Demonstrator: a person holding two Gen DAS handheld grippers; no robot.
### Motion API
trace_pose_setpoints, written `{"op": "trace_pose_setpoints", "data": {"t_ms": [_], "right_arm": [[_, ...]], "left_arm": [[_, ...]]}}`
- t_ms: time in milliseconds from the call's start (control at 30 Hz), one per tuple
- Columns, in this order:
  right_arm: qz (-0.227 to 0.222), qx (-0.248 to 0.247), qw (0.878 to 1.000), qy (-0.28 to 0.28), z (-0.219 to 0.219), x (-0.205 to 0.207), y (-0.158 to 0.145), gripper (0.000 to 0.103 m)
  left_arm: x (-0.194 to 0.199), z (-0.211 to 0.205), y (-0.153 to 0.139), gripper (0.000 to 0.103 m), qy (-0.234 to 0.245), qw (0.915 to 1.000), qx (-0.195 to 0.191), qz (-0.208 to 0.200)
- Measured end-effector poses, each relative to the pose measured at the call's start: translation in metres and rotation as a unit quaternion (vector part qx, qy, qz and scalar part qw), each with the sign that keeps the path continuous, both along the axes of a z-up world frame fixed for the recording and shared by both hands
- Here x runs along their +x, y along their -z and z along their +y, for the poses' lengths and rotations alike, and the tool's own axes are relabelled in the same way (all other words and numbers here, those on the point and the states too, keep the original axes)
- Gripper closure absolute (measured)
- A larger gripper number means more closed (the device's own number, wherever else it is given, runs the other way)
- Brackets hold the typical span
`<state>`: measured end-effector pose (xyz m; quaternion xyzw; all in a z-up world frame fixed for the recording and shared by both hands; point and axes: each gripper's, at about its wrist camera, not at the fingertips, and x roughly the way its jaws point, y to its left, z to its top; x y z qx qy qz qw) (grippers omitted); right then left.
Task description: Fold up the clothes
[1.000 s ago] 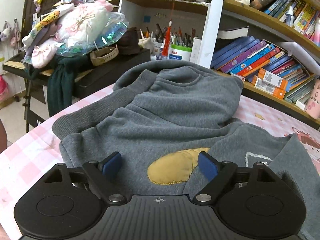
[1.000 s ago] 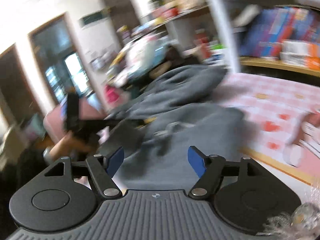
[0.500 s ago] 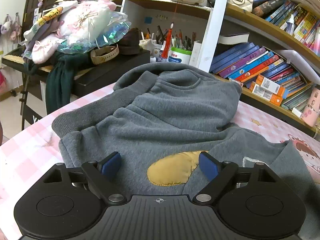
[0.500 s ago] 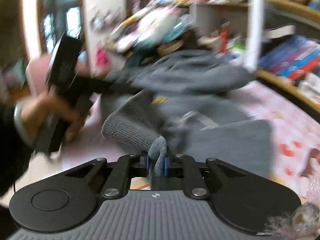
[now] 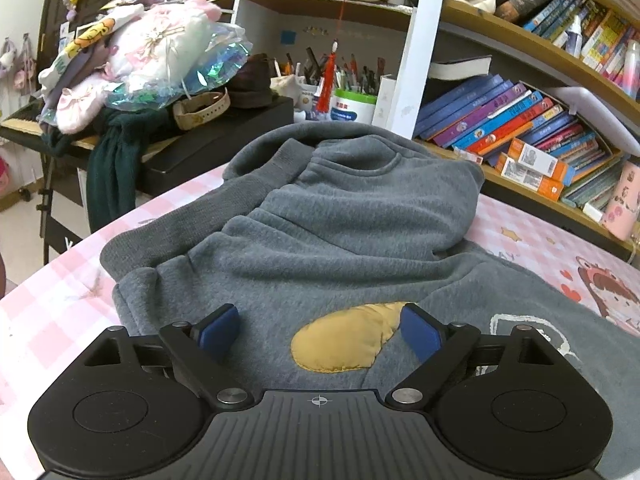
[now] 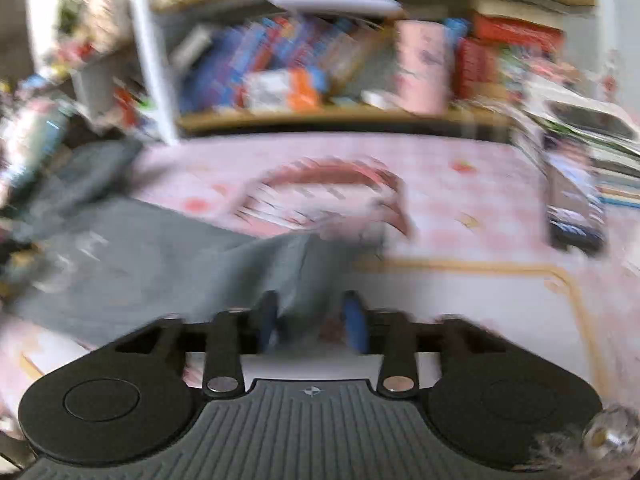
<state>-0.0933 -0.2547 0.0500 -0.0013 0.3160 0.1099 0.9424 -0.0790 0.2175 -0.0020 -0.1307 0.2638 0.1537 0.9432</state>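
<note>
On my left wrist view, far left, I see a heap of soft pink and white things stacked on a dark keyboard, with a green cloth hanging off its edge. Moving right, the grey sweatshirt lies bunched on the pink checked desk, its ribbed hem turned toward the far left and a yellow patch near me. My left gripper sits over the near part of the sweatshirt with its jaws spread wide, the patch between the blue pads, nothing pinched. Behind it stand a pen cup and a white shelf post, and to the right a shelf of leaning books. The right wrist view is badly smeared. There the sweatshirt spreads from the left edge toward the middle, and a corner of it runs in between the pads of my right gripper, whose jaws stand at a narrow gap; I cannot tell whether they actually pinch the fabric. Further right is bare desk with a cartoon print, and a dark object I cannot make out.
</note>
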Motion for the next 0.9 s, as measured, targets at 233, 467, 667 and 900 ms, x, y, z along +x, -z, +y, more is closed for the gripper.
{"op": "trace_pose_setpoints", "data": {"t_ms": [233, 467, 667, 900], "right_arm": [[-0.064, -0.008, 0.998, -0.025, 0.019, -0.001, -0.015, 0.061], [-0.049, -0.039, 0.989, -0.134, 0.078, 0.021, -0.005, 0.066], [0.024, -0.059, 0.991, -0.114, 0.051, 0.024, 0.02, 0.069], [0.052, -0.056, 0.99, -0.116, 0.036, 0.001, 0.01, 0.073]], "left_arm": [[0.0, 0.004, 0.0, 0.013, 0.003, 1.0, 0.0, -0.001], [-0.002, 0.005, 0.0, 0.013, 0.004, 1.0, -0.006, -0.005], [-0.002, 0.007, 0.001, 0.013, 0.004, 0.9999, -0.01, -0.009], [-0.001, 0.009, 0.001, 0.009, 0.015, 0.9998, -0.01, -0.006]]}}
